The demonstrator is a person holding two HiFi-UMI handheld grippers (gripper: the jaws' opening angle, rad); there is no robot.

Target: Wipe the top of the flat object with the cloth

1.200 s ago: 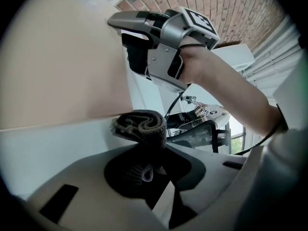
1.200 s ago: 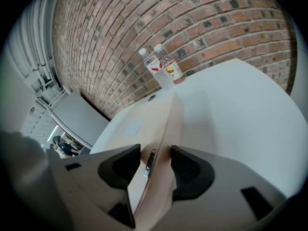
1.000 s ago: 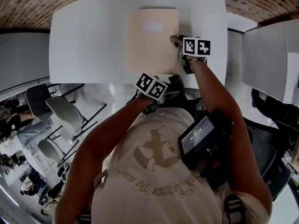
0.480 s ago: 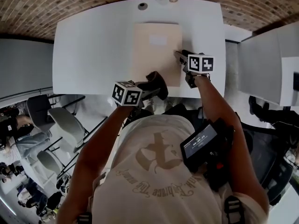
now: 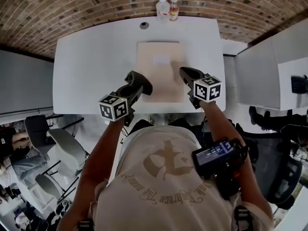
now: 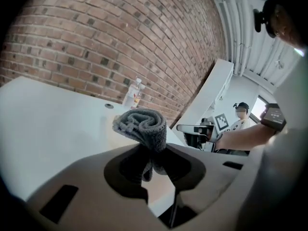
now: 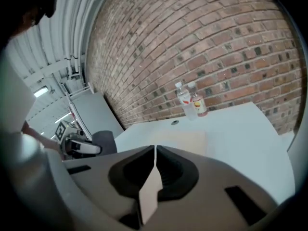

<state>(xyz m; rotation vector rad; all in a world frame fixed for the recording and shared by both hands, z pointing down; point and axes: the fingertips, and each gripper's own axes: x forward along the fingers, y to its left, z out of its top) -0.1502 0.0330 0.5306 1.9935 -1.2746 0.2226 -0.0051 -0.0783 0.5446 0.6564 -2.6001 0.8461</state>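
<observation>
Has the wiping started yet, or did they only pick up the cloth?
Done: the gray cloth is picked up, pinched in the left gripper. Right now it hangs at the left edge of the tan board, seemingly not touching it. The right gripper has just closed its jaws on nothing. Still left: all the wiping of the top.

1. Wide bare table [image 5: 86,66] on the left, open for a pass.
2. Thin bare strip to the right of the flat pad [image 5: 161,61].
3. Two bottles [image 5: 162,7] side by side at the far edge, just behind the pad.
4. Small round cap [image 5: 144,25] just left of the bottles.
5. Brick wall [image 7: 216,37] right behind the far edge.
6. Another white desk [image 5: 255,66] close on the right, past a narrow gap.
</observation>
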